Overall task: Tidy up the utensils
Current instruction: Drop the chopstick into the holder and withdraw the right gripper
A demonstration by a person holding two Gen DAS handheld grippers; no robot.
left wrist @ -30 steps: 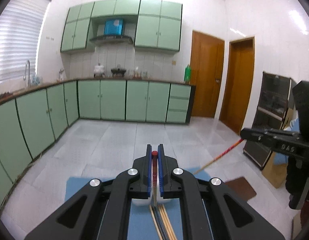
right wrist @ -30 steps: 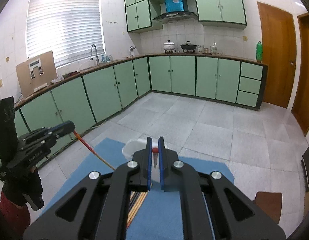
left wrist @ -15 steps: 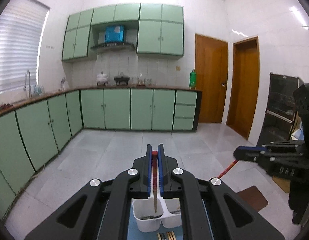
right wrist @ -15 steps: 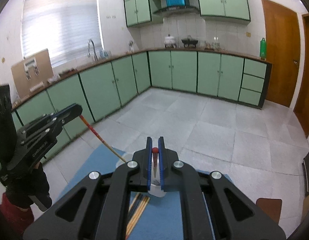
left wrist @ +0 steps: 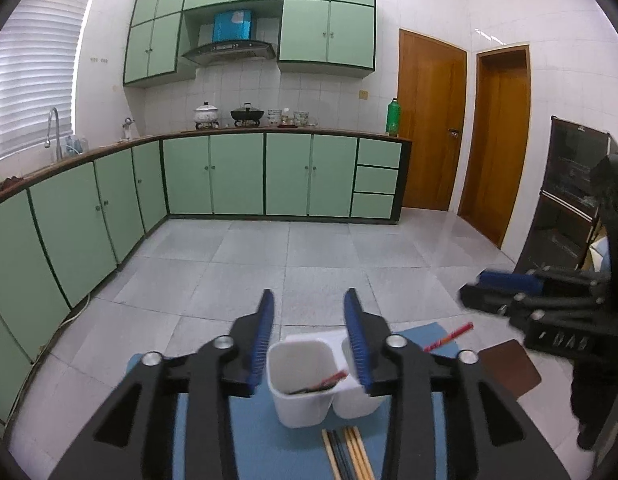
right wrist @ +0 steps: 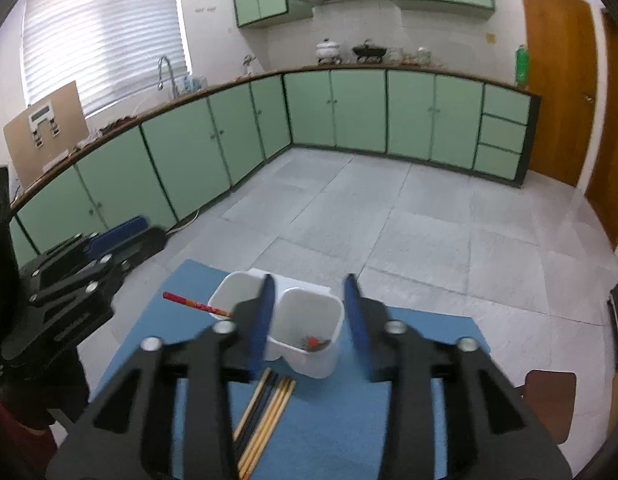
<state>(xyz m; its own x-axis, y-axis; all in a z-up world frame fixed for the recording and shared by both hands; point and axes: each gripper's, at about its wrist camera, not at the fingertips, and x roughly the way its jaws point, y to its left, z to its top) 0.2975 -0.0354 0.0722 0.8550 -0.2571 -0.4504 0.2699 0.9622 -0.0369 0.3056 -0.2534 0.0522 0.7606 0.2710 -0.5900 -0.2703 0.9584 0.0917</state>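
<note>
A white two-compartment holder (left wrist: 301,384) (right wrist: 305,332) stands on a blue mat (left wrist: 261,440) (right wrist: 329,420). My left gripper (left wrist: 309,340) is open above it. One red chopstick (left wrist: 329,380) lies inside a compartment. Another red chopstick (left wrist: 449,336) (right wrist: 193,304) leans out of the other compartment. My right gripper (right wrist: 309,320) is open above the holder, with a red tip (right wrist: 313,342) in the compartment below. Several loose chopsticks (left wrist: 349,452) (right wrist: 265,412) lie on the mat in front of the holder.
The mat lies on a table above a grey tiled kitchen floor. Green cabinets (left wrist: 237,176) line the far and left walls. A brown coaster (left wrist: 509,368) (right wrist: 549,392) lies right of the mat. A dark shelf unit (left wrist: 569,200) stands at the right.
Both grippers were shut on red chopsticks. They have opened and the chopsticks have dropped into the holder. Both views have tilted down toward the holder.
</note>
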